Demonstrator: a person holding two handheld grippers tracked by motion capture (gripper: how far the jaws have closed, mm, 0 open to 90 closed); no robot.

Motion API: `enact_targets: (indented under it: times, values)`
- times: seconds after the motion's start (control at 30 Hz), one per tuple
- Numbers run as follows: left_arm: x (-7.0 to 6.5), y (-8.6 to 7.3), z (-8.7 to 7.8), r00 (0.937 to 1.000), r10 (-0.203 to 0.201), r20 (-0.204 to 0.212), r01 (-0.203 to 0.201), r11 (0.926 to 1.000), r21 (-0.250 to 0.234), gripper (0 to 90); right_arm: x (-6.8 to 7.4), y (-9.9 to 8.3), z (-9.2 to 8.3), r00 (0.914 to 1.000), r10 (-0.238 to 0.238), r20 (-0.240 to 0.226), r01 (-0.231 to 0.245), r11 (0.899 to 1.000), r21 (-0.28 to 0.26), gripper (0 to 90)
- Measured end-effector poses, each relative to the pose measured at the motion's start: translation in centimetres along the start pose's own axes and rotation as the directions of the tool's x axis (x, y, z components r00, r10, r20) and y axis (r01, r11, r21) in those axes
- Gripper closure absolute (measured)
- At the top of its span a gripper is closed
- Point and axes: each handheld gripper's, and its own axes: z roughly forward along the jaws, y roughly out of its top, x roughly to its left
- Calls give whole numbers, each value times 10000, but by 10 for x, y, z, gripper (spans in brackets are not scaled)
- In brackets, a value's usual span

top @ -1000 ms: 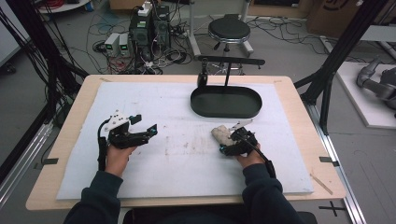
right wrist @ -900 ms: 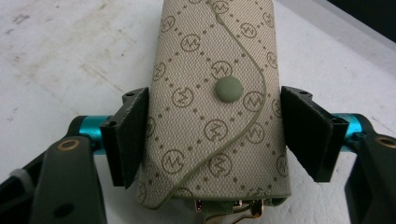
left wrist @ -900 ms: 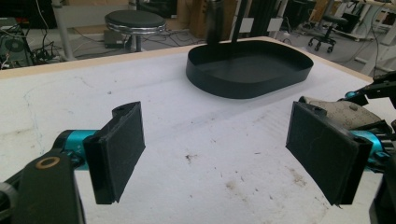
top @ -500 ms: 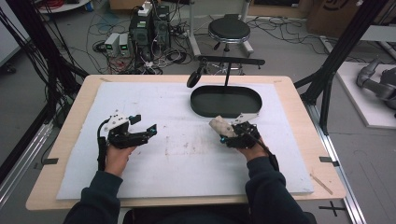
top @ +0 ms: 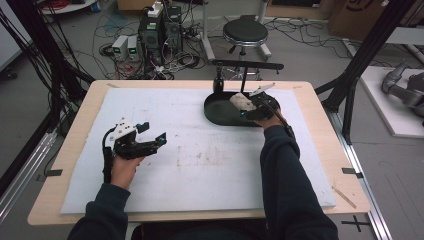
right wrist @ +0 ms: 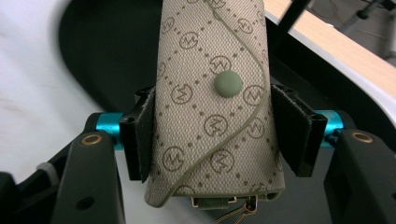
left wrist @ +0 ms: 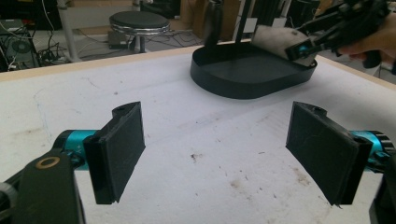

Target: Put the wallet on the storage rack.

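A beige patterned pouch (top: 240,102) (right wrist: 212,60) with a round snap button hangs over the black oval tray (top: 212,114) (right wrist: 107,51) at the table's far middle. My right gripper (top: 248,107) (right wrist: 219,130) is shut on it, having just clamped it; the pads press both its sides, and a clasp shows under its lower edge. In the left gripper view the pouch (left wrist: 275,39) sits above the tray's (left wrist: 243,88) right rim. My left gripper (top: 154,131) (left wrist: 219,149) rests open on the white mat at the left, with nothing between its pads.
A white mat (top: 200,165) covers most of the wooden table. A black stand with a crossbar (top: 247,65) rises just behind the tray. A stool (top: 245,31), computer boxes (top: 160,30) and cables lie on the floor beyond the table.
My right gripper closed on the pouch near the mat's middle, lifted it and carried it away from me to above the tray. The left gripper stayed put.
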Motion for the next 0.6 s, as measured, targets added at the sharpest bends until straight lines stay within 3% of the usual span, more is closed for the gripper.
enact_targets:
  times: [0.07, 0.2, 0.27, 0.43, 0.6]
  values:
    - [0, -1, 0, 10000, -57, 7, 57, 10000, -2, 191, -2, 1, 4, 9998, -139, 124, 136, 9998, 173, 380]
    - [4, -2, -2, 9999, -125, -36, 125, 9999, -23, 191, -14, -1, 18, 9968, 565, 565, -584, 9978, 328, 338]
    - [5, -2, -3, 9999, -164, -40, 164, 9998, -83, 191, -15, -2, 19, 9953, 677, 692, -699, 9971, 294, 302]
    - [5, -1, -4, 9998, -217, -30, 216, 9998, -44, 191, -18, -3, -7, 9939, 967, 536, -937, 9940, -556, 282]
    - [5, 1, -5, 10000, -9, -40, 8, 9999, -136, 190, -18, -13, -31, 9936, 1108, 215, -1087, 9906, -836, 278]
